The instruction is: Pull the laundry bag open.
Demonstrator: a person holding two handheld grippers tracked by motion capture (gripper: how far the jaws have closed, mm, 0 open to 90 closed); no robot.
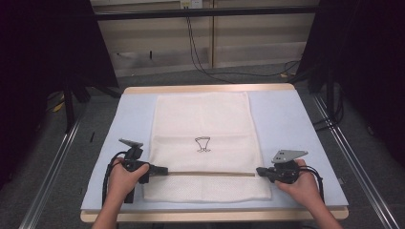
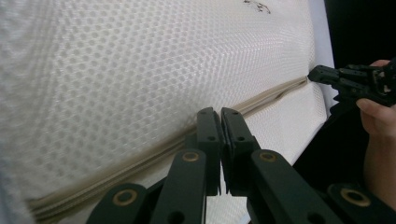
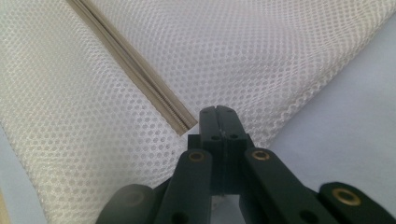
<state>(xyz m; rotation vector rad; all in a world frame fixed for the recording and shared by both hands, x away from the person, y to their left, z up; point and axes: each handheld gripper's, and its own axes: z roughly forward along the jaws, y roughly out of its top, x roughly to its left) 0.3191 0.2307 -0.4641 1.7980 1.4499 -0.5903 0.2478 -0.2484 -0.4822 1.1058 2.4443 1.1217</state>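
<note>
You are working on a white mesh bag lying flat in the middle of the table, its zipper running across near the front edge. You are keeping your left gripper clenched at the zipper's left end, apparently on the zipper, and your right gripper clenched at the zipper's right end, on the mesh just beside it.
</note>
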